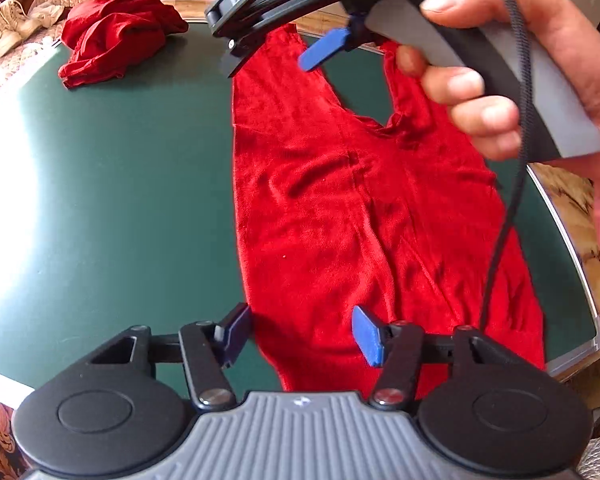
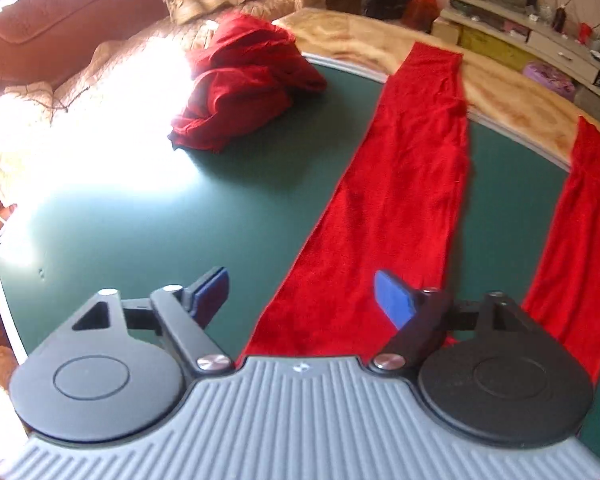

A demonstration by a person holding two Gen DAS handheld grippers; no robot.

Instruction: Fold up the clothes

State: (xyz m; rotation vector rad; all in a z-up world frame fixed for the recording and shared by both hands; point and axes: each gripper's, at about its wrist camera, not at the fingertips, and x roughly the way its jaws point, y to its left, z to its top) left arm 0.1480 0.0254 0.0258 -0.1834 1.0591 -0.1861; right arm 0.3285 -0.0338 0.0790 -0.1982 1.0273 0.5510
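Observation:
Red trousers (image 1: pixel 360 216) lie spread flat on the green table (image 1: pixel 132 184), waist near me, legs pointing away. My left gripper (image 1: pixel 302 334) is open, its blue pads over the waist end's left edge. My right gripper (image 2: pixel 302 300) is open above the left trouser leg (image 2: pixel 400 184); the other leg (image 2: pixel 580 220) lies at the right. The right gripper also shows in the left wrist view (image 1: pixel 292 52), held in a hand above the leg ends, one blue pad visible.
A crumpled pile of red clothes (image 1: pixel 116 40) sits at the table's far left, also in the right wrist view (image 2: pixel 244 88). A sofa with beige covers (image 2: pixel 80 60) lies beyond. The wooden table rim (image 2: pixel 500 92) runs along the far side. Strong glare covers the left tabletop.

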